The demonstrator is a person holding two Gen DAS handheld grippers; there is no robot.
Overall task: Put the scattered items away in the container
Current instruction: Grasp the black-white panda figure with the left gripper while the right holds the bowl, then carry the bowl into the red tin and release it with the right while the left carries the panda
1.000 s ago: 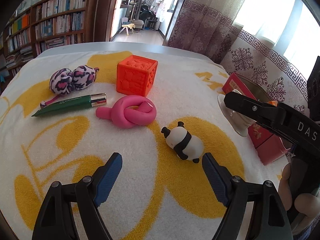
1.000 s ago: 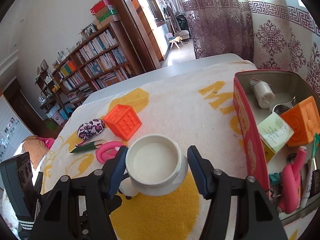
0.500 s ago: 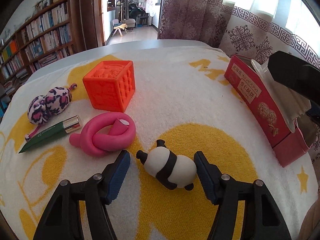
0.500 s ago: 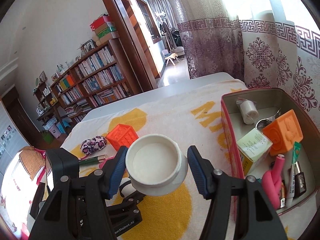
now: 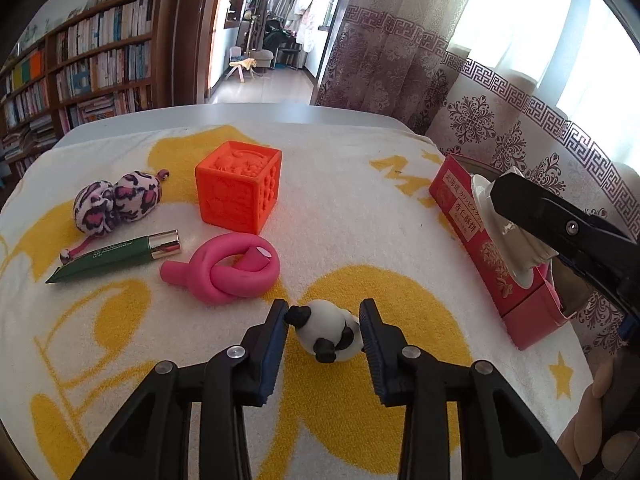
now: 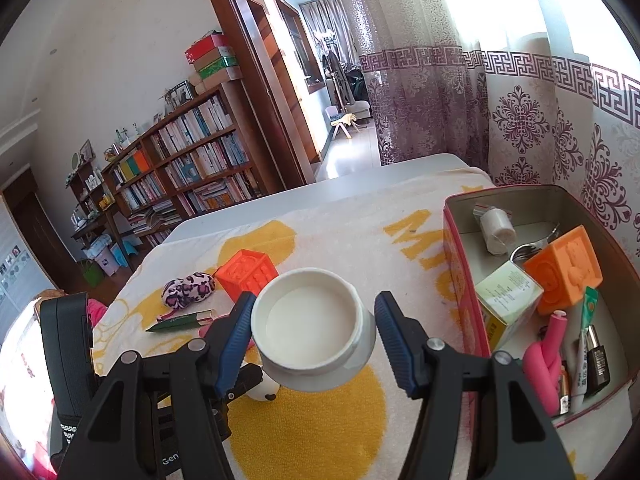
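Left gripper point(image 5: 324, 330) closing on one panda toy point(image 5: 326, 334) on towel point(image 5: 360, 208). Right gripper point(image 6: 314, 330) half-open, clamps one white jar point(image 6: 314, 330) beside red tin point(image 6: 460, 264). Four items loose.

Place: a home — a lived-in room.
Landmark: table point(image 6: 280, 204) under a white and yellow towel point(image 5: 344, 208).
Left of table: tall wooden bookshelf point(image 6: 192, 164) packed with books, boxes stacked on top.
Beyond table: open doorway point(image 5: 260, 28) — a stool and hanging clothes past it.
Right of table: patterned curtains point(image 6: 532, 112) over a bright window.
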